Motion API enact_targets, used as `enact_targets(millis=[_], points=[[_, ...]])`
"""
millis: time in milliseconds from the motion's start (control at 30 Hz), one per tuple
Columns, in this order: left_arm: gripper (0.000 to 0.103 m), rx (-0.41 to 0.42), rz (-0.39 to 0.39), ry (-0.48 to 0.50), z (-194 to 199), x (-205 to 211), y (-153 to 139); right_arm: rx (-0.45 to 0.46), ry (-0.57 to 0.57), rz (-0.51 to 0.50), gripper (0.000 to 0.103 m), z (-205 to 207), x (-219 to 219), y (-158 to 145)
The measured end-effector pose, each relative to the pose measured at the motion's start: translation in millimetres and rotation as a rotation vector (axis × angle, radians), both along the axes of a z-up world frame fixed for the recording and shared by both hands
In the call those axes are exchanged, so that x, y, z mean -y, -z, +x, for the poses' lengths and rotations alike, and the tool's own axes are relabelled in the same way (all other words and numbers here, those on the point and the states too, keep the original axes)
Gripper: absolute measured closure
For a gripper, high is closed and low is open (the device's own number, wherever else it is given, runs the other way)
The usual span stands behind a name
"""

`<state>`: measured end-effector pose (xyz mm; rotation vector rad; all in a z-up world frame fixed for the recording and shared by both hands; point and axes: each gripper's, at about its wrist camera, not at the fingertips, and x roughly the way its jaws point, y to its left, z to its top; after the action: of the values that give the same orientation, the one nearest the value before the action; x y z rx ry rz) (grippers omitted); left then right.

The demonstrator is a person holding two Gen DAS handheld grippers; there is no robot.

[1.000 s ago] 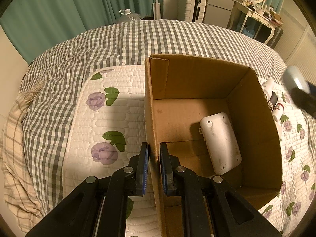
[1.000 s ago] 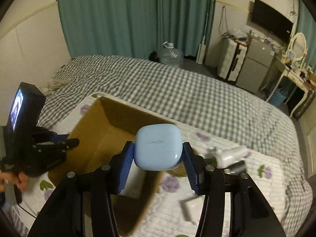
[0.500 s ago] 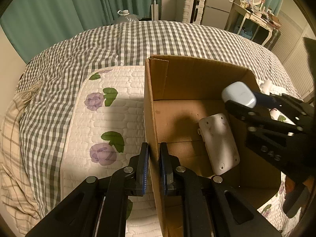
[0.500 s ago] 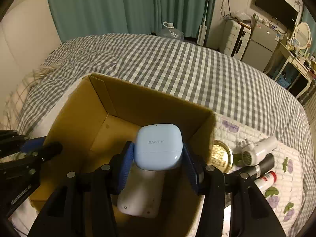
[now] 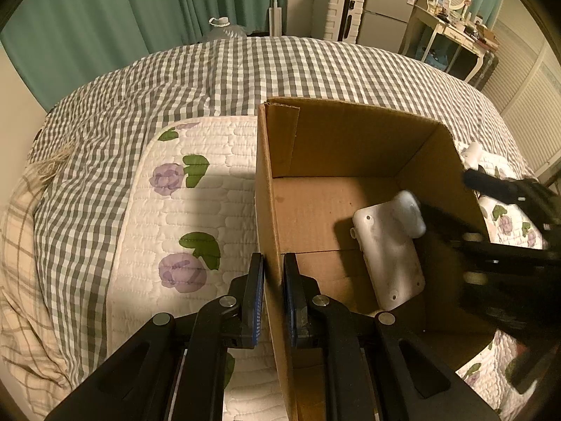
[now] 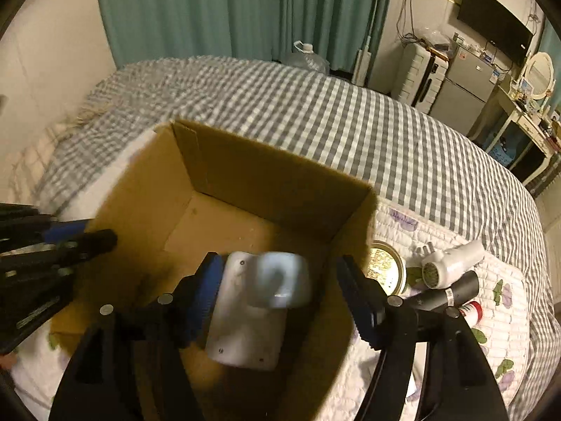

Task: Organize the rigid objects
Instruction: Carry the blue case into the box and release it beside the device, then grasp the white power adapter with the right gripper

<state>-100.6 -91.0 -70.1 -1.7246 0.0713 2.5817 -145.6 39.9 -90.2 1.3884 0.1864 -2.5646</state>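
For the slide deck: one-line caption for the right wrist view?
Right gripper, jaws just opened, releases blue earbud case into cardboard box.

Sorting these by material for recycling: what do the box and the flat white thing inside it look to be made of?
The box looks like plain brown corrugated cardboard: matte, with creased flaps and a raw cut rim. The flat white casing on its floor looks like hard moulded plastic, slightly glossy, with rounded corners and small screw holes; its scuffed surface leaves the exact finish open.

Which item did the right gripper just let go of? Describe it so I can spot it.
Look inside the open cardboard box on the bed. Between the right gripper's just-opened jaws is a small rounded pale-blue case, blurred, above the larger flat white device lying on the box floor.
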Motion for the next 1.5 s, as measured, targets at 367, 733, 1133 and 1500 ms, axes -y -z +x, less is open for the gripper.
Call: enact_targets(millis=[367, 733, 1133, 1500], points=[[0.092, 0.002, -0.018, -0.005, -0.3, -4.1, 0.5, -0.119, 0.105, 0.015, 0.023, 39.3, -87.2, -74.5], [0.092, 0.004, -0.039, -0.012, -0.4, -7.0, 0.4, -0.004, 0.198, 0.070, 0.023, 59.5, -154.0, -15.1], [0.092, 0.004, -0.051, -0.011, -1.1, -7.2, 1.1, 0.162, 0.141, 0.000, 0.040, 71.4, -146.1, 66.0], [0.092, 0.006, -0.044, -0.008, -0.9, -7.5, 0.9, 0.203, 0.139, 0.004, 0.055, 65.3, -132.8, 87.2]])
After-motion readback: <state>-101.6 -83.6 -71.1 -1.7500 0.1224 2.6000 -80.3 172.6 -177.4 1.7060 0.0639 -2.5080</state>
